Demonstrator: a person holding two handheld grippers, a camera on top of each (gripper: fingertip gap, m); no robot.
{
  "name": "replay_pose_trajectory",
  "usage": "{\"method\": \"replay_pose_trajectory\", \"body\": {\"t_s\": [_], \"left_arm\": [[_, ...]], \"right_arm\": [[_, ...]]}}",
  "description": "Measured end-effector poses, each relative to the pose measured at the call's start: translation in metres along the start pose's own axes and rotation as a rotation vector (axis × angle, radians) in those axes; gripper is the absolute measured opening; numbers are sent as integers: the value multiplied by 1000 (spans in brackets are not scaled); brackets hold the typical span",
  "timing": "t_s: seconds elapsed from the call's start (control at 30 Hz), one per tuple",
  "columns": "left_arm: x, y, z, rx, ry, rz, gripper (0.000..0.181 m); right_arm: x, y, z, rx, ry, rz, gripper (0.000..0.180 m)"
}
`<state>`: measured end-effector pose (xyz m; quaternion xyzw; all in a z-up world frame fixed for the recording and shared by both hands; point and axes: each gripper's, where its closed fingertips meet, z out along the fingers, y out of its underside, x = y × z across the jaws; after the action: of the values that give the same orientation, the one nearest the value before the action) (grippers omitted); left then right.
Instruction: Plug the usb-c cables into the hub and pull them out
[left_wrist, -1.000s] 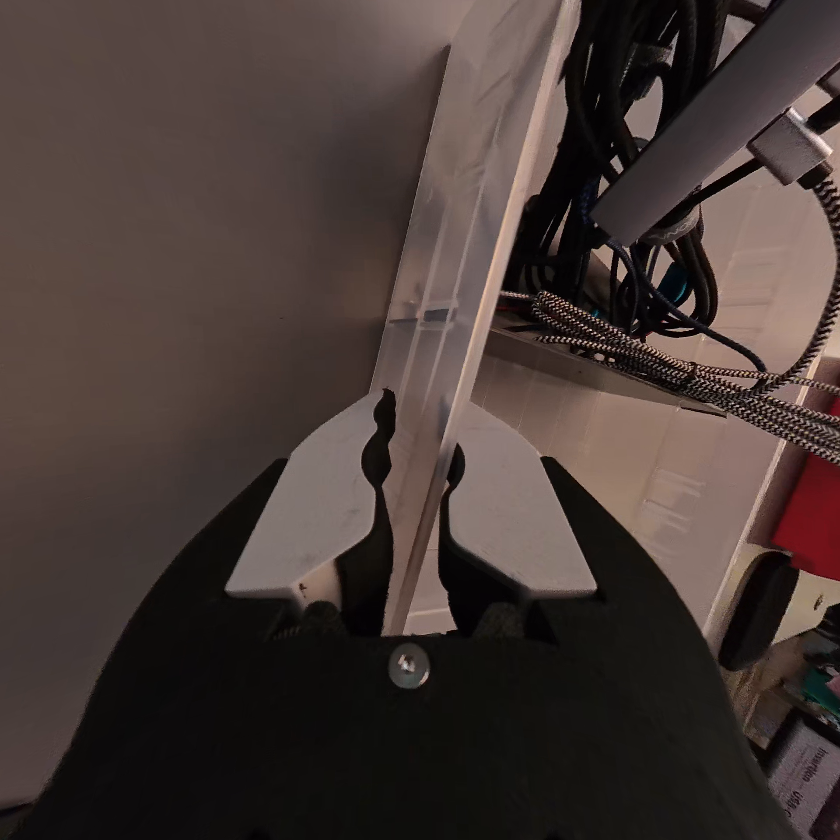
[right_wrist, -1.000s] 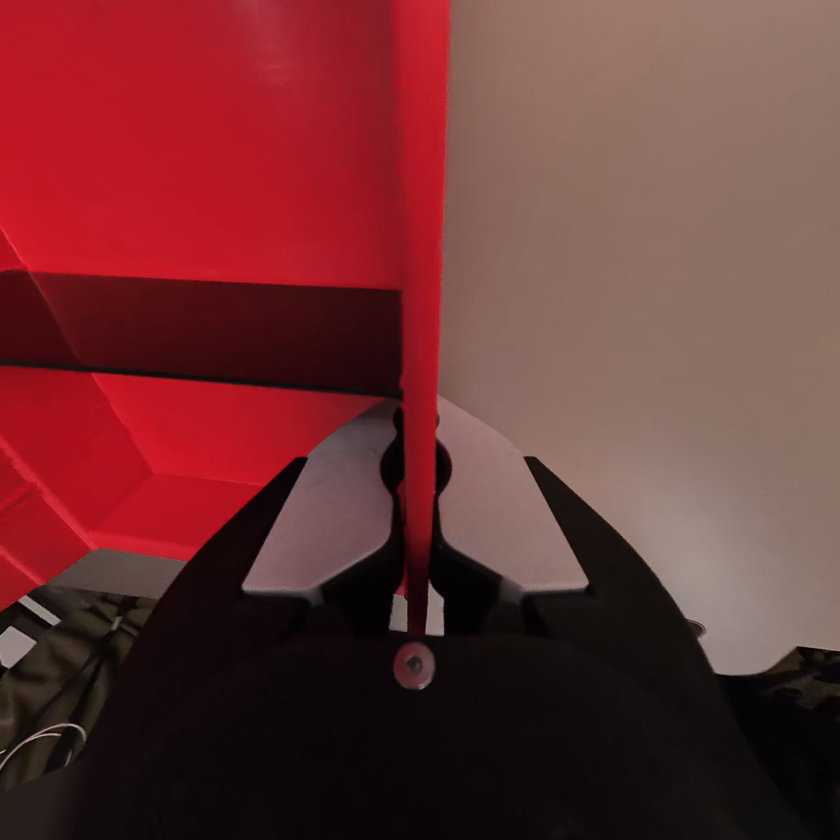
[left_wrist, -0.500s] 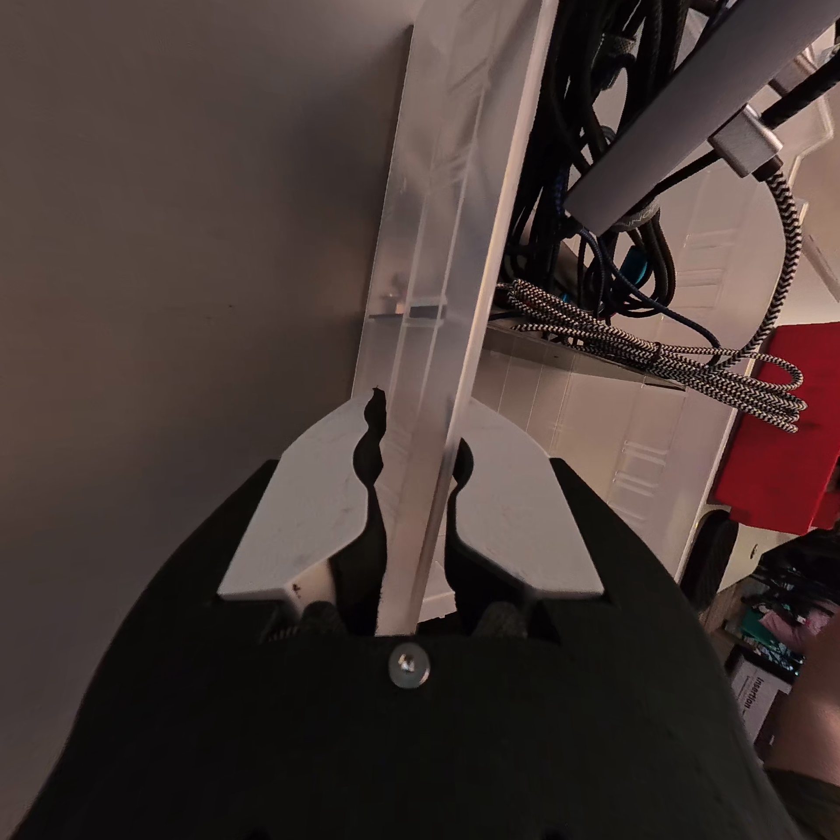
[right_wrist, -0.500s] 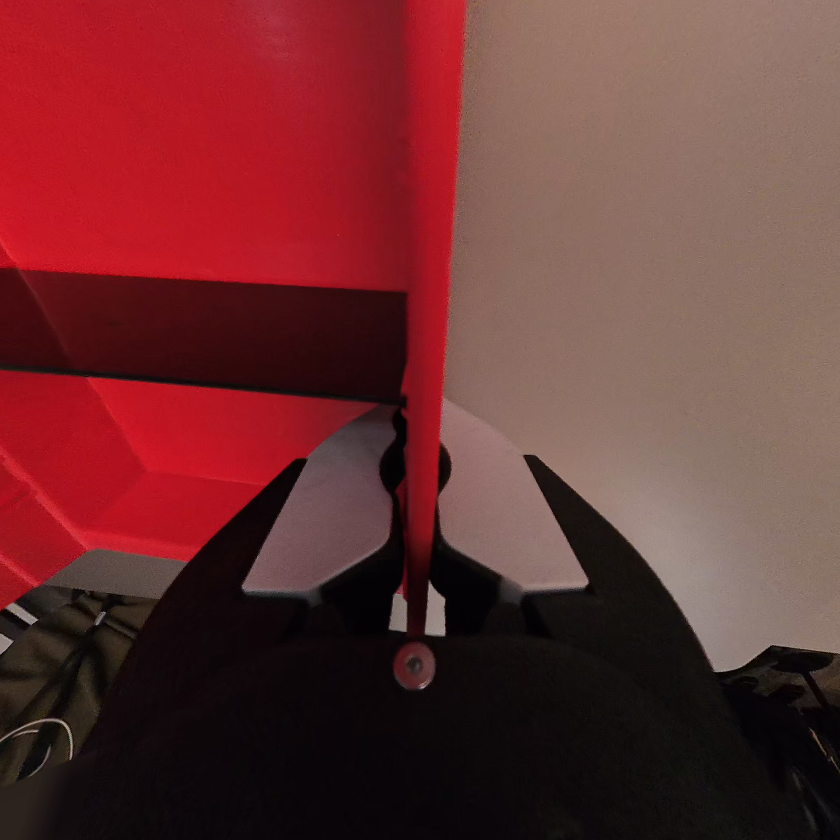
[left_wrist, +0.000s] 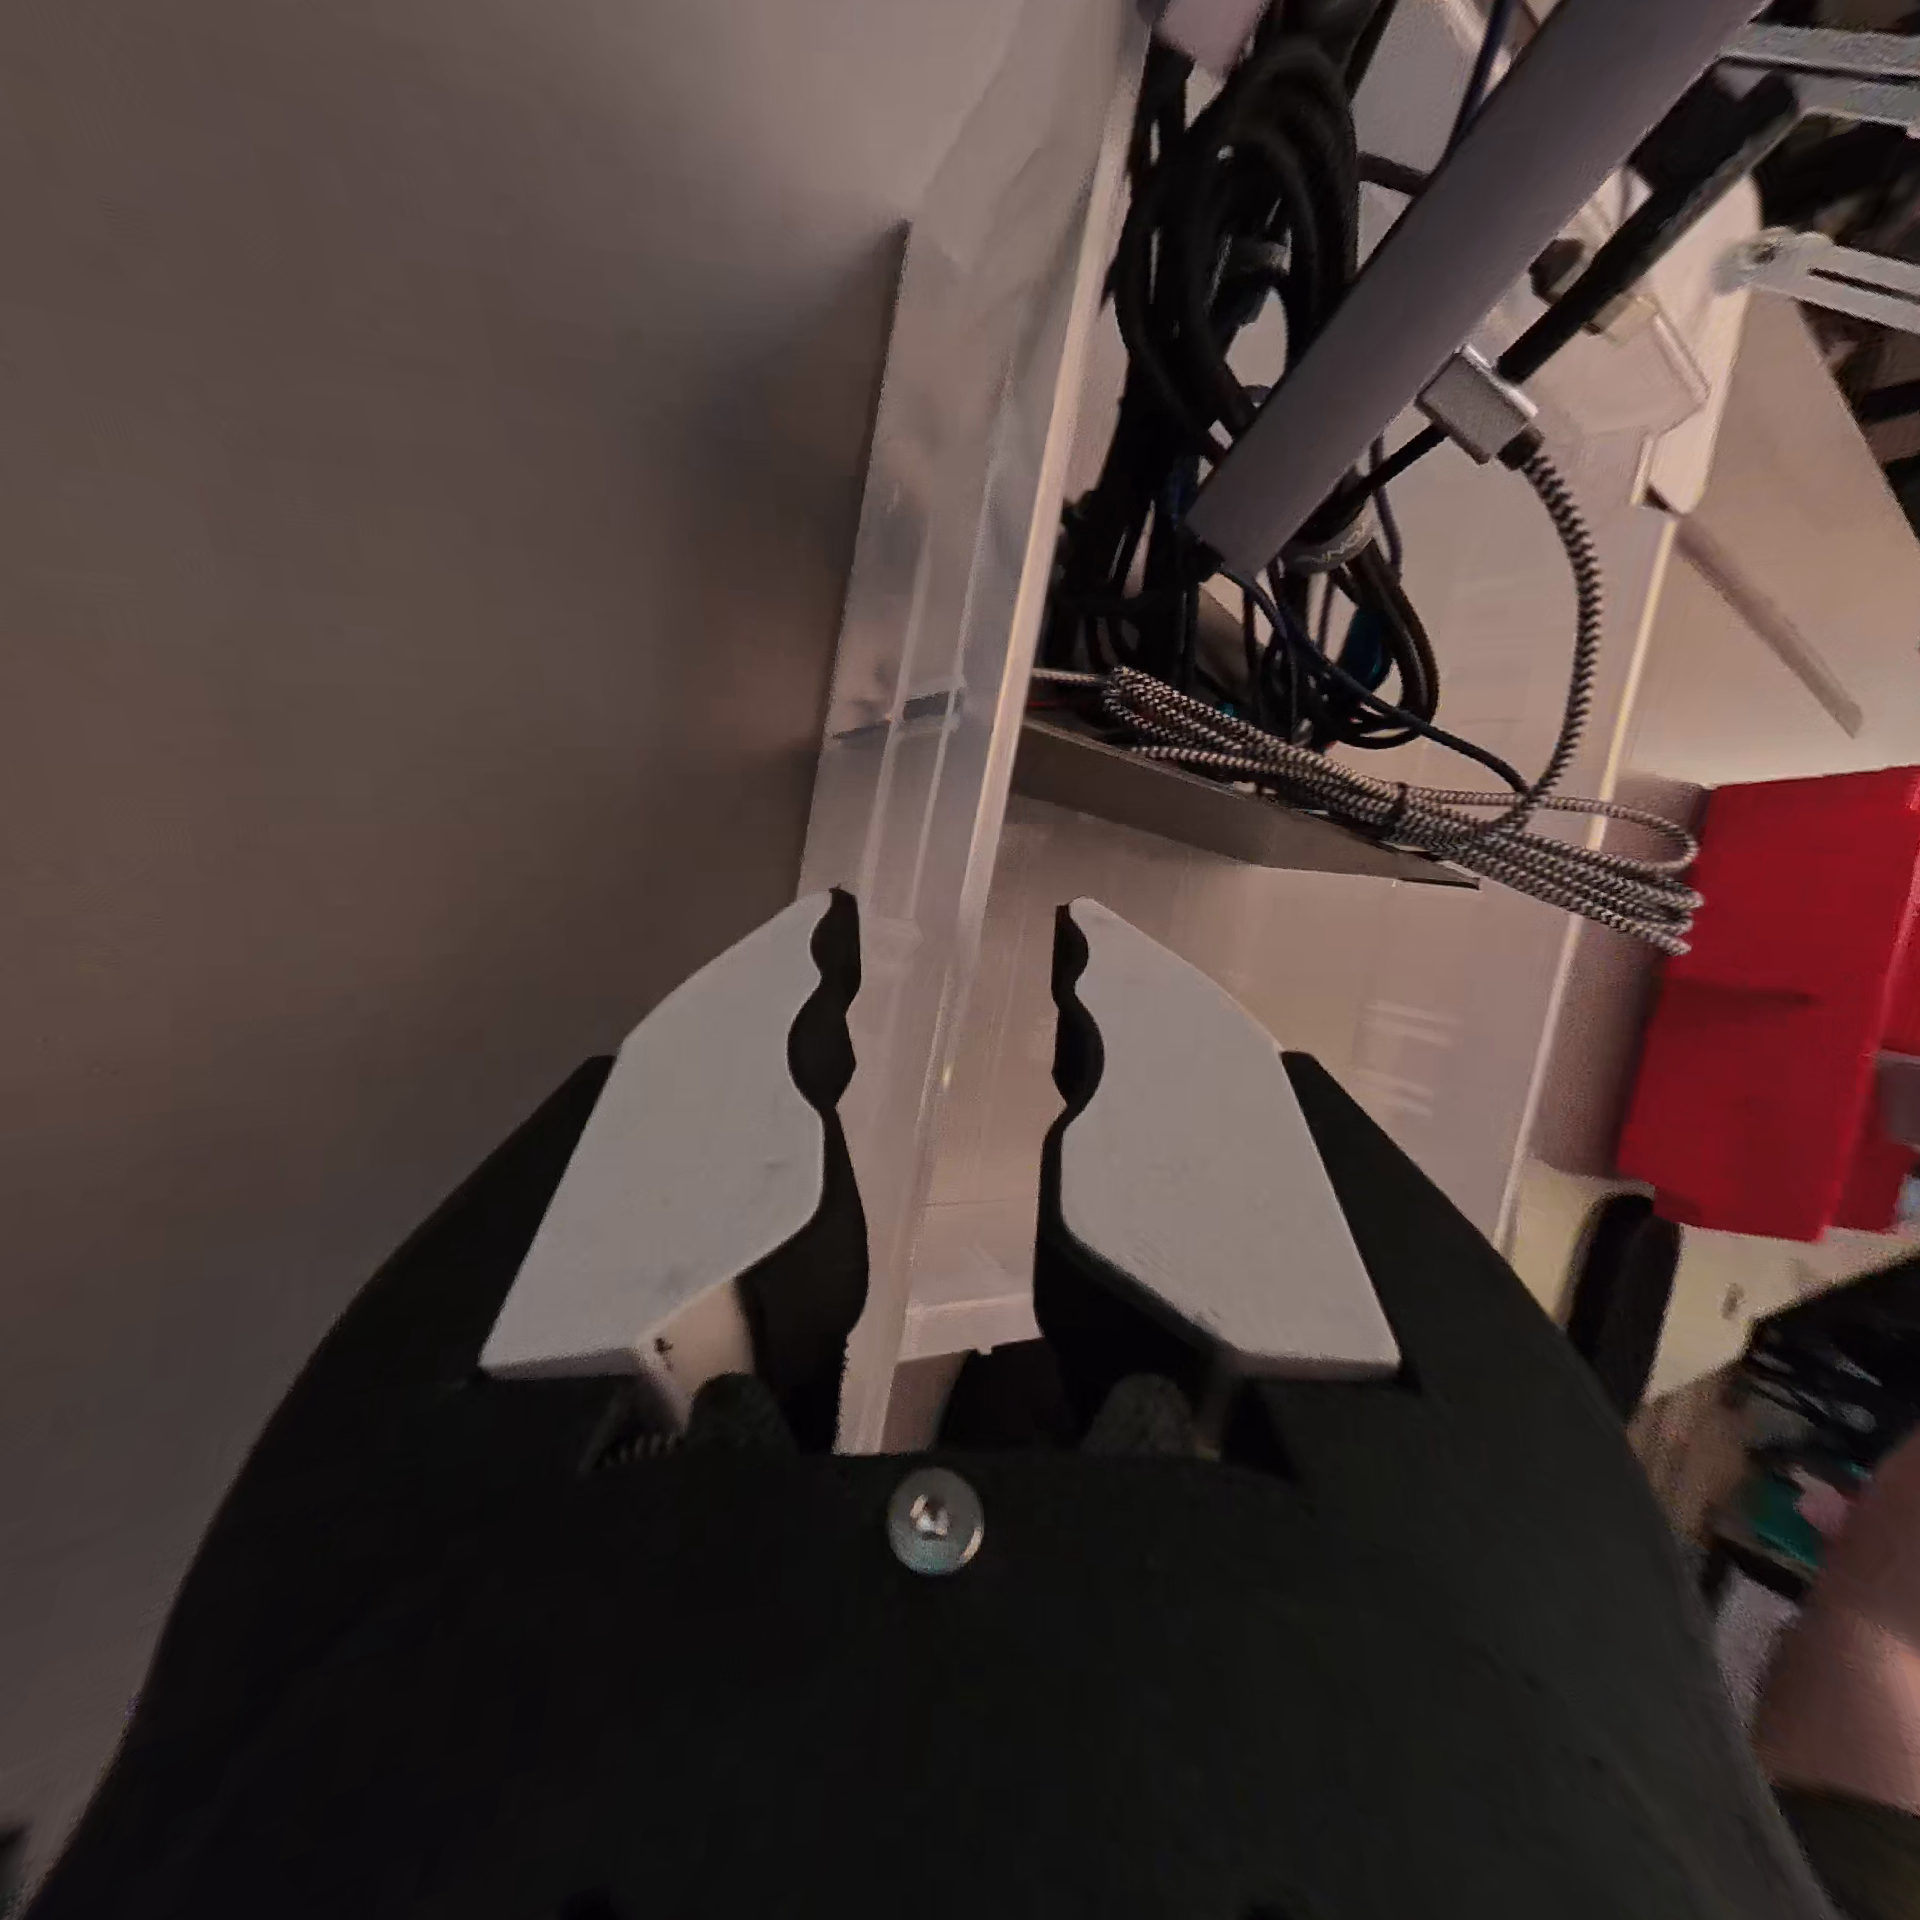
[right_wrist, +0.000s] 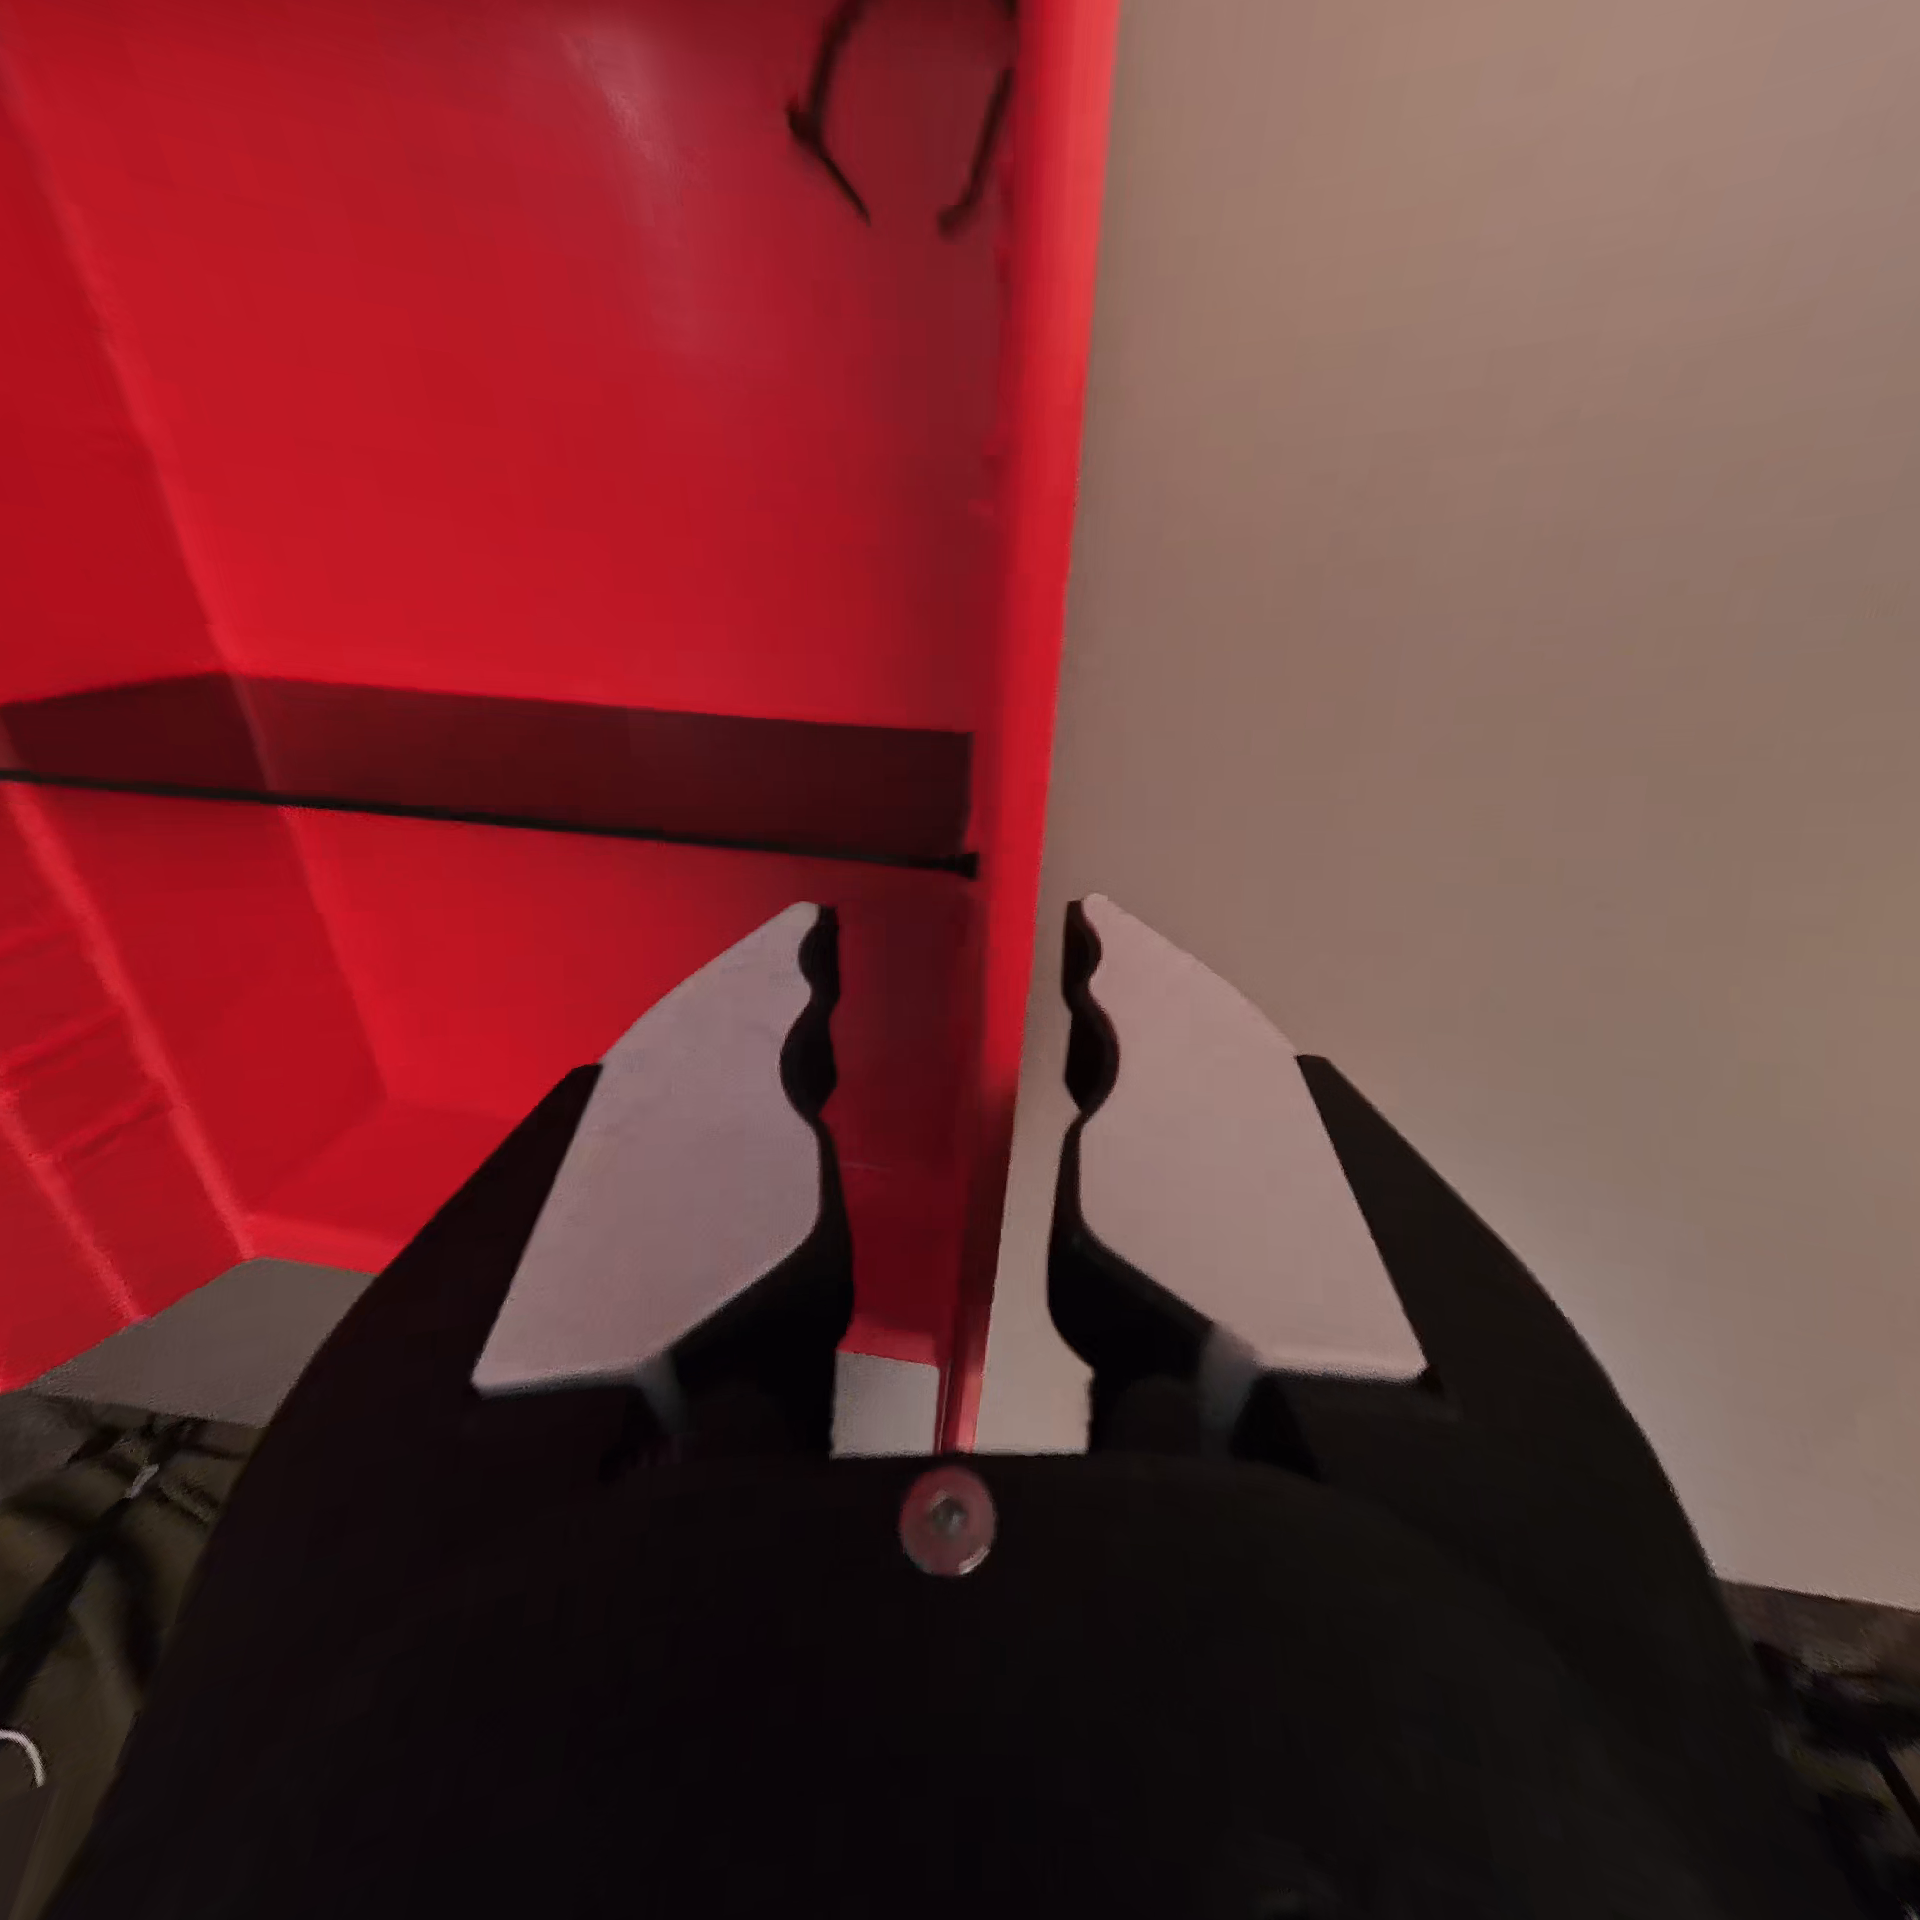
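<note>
- While both tools straddle bin walls, the big news is the release: half a second ago each gripper was clamped on its wall, and now both have let go.
- Red bin (right_wrist: 520, 468) fills the right wrist view, its near wall running up between the fingers of the right gripper (right_wrist: 951, 925), jaws spread and a clear gap on either side of the plastic.
- Clear bin (left_wrist: 935, 644) does the same in the left wrist view: the left gripper (left_wrist: 951, 914) is parted, the translucent wall standing between its fingers, close to the left one and apart from the right.
- That reads to me as bins placed and set-up finished, so the cable work can begin; nothing is in either gripper's hold yet.
- Inside the clear bin sits the task gear: a long grey hub (left_wrist: 1475, 270) lies tilted across the top, with a silver plug (left_wrist: 1475, 405) already seated in its side.
- From that plug a black-and-white braided cable (left_wrist: 1455, 831) loops down to a tied bundle spilling over the far wall.
- Behind it hangs a tangle of black cables (left_wrist: 1195, 343), packed tight.
- As for the surface, a plain pale tabletop (left_wrist: 364, 623) under warm, dim light, bare beside both bins.
- Room detail is scant: the red bin shows at the left view's right edge, with blurred clutter below it that I cannot identify.
</note>
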<state>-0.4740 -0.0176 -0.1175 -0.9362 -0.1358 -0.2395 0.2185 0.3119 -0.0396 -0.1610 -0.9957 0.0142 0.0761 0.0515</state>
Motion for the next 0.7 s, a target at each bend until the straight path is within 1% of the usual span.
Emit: {"method": "replay_pose_trajectory", "body": {"t_s": [0.07,0.1,0.2,0.27,0.3,0.33,0.43,0.47,0.53,0.7], "left_arm": [[5,-7,-11,51,-32,43,37],[12,-15,-17,101,-24,79,38],[48,-42,-26,258,33,247,37],[76,-53,-15,307,102,374,38],[87,-56,-3,307,128,421,39],[91,-57,11,283,117,450,40],[80,-61,50,213,-88,560,45],[75,-61,56,199,-155,592,42],[71,-60,64,165,-227,628,43],[62,-60,80,117,-237,619,42]], "right_arm": [[1,-12,-18,75,34,-27,53],[1,-18,-29,120,59,-47,55],[-6,-41,-64,284,120,-102,55],[-17,-58,-91,430,156,-156,55],[-25,-67,-105,517,168,-185,55],[-35,-75,-119,615,164,-206,55],[-73,-89,-155,862,67,-225,54],[-86,-91,-165,927,29,-233,54],[-112,-92,-178,1020,-44,-273,54],[-163,-91,-197,1142,-138,-392,54]]}}
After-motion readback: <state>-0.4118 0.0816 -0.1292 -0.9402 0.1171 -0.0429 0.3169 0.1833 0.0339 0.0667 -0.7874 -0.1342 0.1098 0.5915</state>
